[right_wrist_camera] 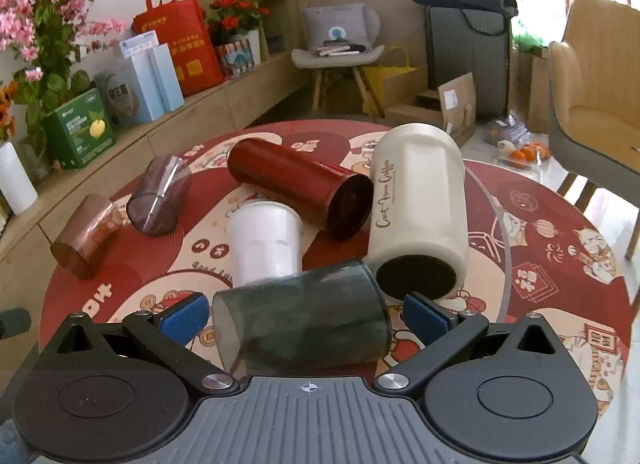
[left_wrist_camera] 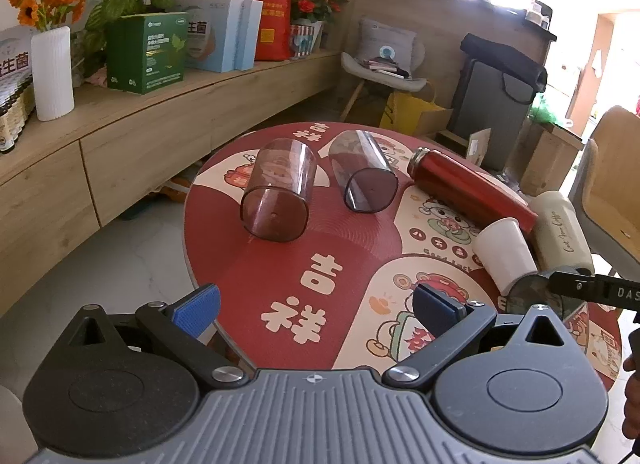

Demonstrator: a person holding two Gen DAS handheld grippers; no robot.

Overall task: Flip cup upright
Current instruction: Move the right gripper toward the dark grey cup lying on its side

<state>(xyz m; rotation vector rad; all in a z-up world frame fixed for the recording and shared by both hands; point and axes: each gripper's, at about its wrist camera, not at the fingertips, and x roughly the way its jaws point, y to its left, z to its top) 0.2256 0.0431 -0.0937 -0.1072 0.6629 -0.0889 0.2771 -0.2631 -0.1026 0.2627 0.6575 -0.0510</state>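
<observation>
Right tongs (right_wrist_camera: 304, 314) apart around dark cup (right_wrist_camera: 300, 320) lying sideways, left tongs (left_wrist_camera: 316, 304) apart, 5 other containers toppled, contents unseen.

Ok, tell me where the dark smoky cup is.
In the right wrist view the dark smoky cup lies on its side between the open right gripper, just before the white cup.

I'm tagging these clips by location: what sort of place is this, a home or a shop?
Probably a small shop or showroom for health products, not a home: boxed goods and a red gift bag stand displayed on a long wooden counter, with rows of small bottles beside them.
</observation>
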